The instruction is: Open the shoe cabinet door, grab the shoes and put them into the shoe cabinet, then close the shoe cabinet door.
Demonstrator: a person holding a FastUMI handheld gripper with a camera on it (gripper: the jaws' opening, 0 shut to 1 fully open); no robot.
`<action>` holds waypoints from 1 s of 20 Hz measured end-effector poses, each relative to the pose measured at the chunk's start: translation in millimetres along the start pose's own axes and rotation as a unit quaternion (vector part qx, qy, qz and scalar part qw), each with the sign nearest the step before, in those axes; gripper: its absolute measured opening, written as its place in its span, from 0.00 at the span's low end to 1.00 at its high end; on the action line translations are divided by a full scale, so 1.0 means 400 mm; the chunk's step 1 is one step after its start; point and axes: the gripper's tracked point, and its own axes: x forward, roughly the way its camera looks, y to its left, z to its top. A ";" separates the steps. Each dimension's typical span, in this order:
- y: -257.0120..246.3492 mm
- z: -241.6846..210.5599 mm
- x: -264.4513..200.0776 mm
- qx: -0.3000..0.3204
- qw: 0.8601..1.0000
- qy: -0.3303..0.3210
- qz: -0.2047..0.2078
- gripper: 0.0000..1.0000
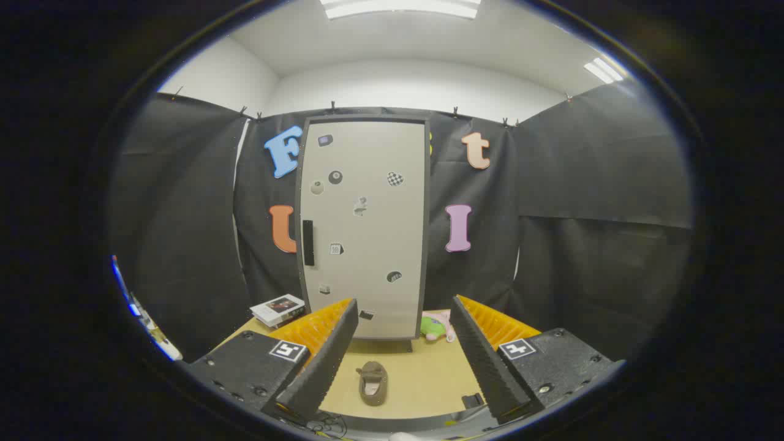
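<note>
A small brown shoe (372, 383) lies on the tan tabletop (422, 373) between the fingers of the gripper (404, 315), which stand spread wide and hold nothing. Beyond them rises the shoe cabinet (364, 226), its pale sticker-dotted door (367, 269) shut, a dark handle (308, 242) at its left edge. Books (278, 309) lie left of its base; a pink-and-green plush toy (436, 325) lies right.
</note>
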 end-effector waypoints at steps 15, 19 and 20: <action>0.087 -0.010 0.026 -0.020 1.000 0.002 0.009 0.99; 0.118 -0.008 0.081 -0.053 0.999 -0.008 0.007 0.99; 0.142 -0.012 0.106 -0.055 0.998 -0.009 0.014 0.99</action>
